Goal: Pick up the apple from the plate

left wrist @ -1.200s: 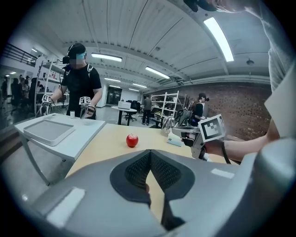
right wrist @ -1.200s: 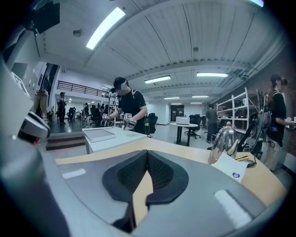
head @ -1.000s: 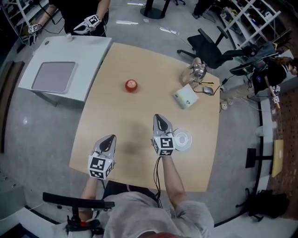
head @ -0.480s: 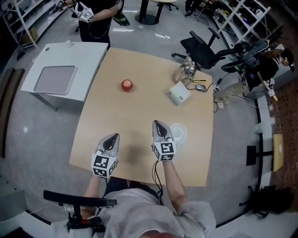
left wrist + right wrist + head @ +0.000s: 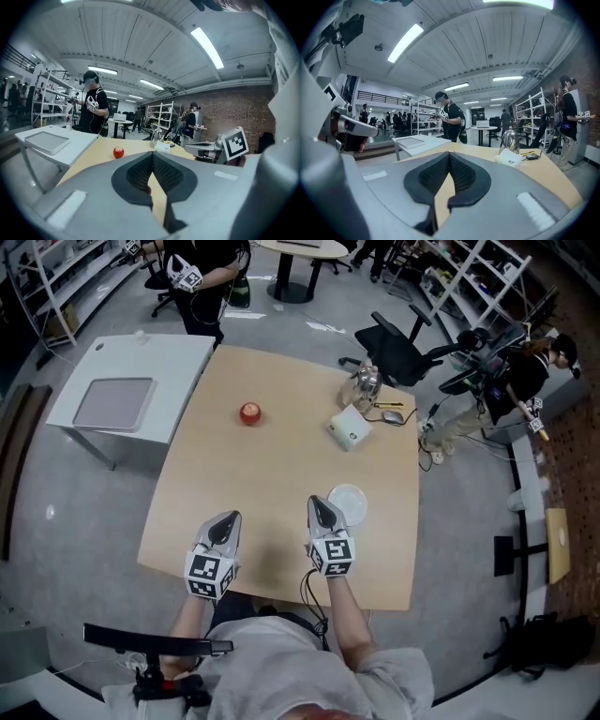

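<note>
A tan table is standing in a busy workshop. You are drawing both grippers back toward its near edge, the left gripper and right gripper pressed together, empty. The apple is sitting far across, off the plate, so reaching is not beginning.

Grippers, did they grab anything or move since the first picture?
Both grippers drew back toward the person: the right gripper, whose tip reached past the plate, is now level with it; the left gripper backed up a little too. Nothing was grabbed. Both stay shut and empty; the apple sits on the table, untouched.
</note>
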`<action>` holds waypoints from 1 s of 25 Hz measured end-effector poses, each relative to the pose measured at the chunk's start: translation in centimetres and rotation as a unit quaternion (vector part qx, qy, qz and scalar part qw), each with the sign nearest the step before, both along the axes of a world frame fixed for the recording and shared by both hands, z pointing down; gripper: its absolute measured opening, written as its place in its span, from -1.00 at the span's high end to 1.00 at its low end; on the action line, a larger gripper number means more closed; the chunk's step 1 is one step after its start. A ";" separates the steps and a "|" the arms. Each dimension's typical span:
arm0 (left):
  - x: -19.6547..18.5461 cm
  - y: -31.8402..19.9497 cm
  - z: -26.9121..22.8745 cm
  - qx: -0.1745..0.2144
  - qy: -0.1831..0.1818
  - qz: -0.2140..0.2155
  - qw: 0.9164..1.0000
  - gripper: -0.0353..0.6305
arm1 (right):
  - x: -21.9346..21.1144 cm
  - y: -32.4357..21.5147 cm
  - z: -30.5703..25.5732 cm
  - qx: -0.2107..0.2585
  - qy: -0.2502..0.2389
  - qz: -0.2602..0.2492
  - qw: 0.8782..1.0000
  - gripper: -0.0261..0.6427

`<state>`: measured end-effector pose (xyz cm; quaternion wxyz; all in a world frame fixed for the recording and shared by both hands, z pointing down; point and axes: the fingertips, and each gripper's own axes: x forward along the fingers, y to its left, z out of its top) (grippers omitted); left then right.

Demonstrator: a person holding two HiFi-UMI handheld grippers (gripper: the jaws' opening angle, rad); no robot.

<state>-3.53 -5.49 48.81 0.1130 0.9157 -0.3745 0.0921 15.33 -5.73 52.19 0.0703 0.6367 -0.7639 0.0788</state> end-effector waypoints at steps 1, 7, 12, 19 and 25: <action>0.0 0.4 -0.1 0.001 0.000 0.000 1.000 0.83 | 0.0 0.6 -0.2 0.001 -0.001 0.001 1.000 0.90; -0.4 2.2 -0.6 0.007 0.000 -0.002 1.000 0.83 | -0.7 3.7 -0.9 0.006 -0.006 0.005 1.000 0.90; -0.3 3.5 -1.2 0.015 -0.001 -0.004 1.000 0.83 | -0.7 6.1 -1.2 0.009 -0.008 0.002 1.000 0.90; -0.1 6.1 -2.2 0.021 0.003 -0.016 1.000 0.83 | -0.2 9.7 -2.2 0.014 -0.007 0.000 1.000 0.90; -0.2 7.1 -2.3 0.027 0.005 -0.024 0.999 0.83 | -0.8 11.5 -2.2 0.019 -0.011 -0.002 1.000 0.90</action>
